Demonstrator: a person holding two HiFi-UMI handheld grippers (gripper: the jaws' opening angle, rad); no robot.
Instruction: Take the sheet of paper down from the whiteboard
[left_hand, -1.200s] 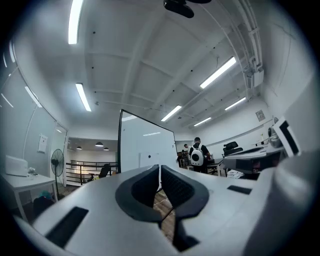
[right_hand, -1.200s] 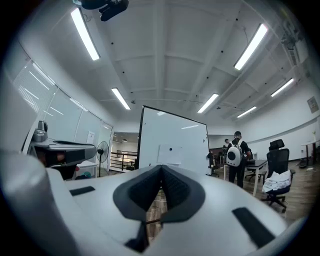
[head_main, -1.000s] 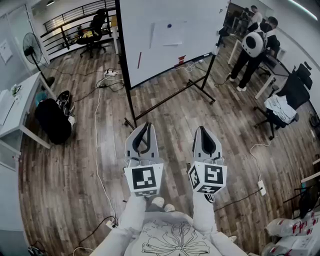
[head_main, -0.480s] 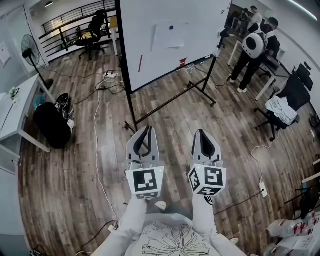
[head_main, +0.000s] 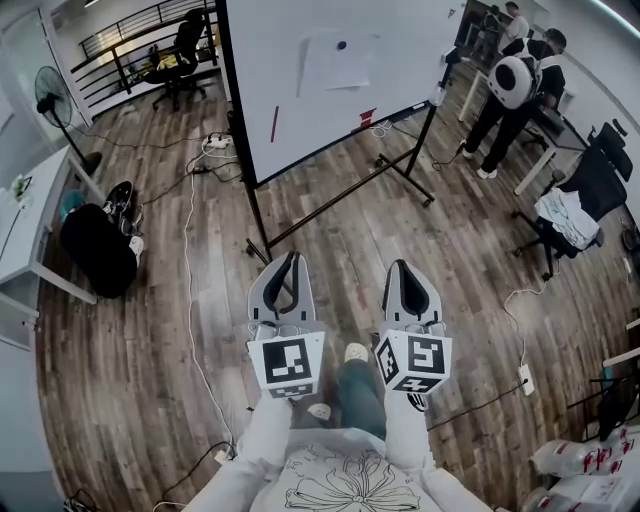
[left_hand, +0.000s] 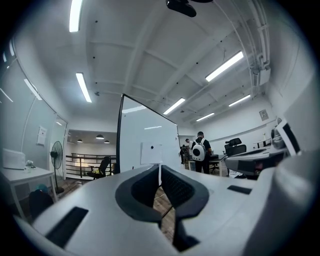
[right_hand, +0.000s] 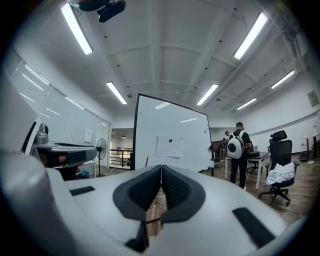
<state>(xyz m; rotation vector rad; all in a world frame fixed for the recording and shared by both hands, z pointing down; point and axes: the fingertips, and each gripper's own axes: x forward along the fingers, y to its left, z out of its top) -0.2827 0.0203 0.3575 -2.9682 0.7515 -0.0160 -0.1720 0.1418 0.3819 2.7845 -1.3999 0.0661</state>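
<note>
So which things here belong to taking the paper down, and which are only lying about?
Job: sheet of paper, dark magnet on it, whiteboard, left gripper, right gripper.
Lying about: fan, black bag, office chair, power strip.

Bare wooden floor (head_main: 345, 250) lies open between the left gripper (head_main: 290, 257), the right gripper (head_main: 400, 266) and the whiteboard (head_main: 320, 120). The board's low stand bar (head_main: 330, 206) crosses the floor beneath it. A cable (head_main: 188, 270) trails down the left, near a black bag (head_main: 95, 250) and a white surface (head_main: 35, 205). At the right, a person with a backpack (head_main: 510, 85) and an office chair (head_main: 598, 165) stand clear of the board's face.
</note>
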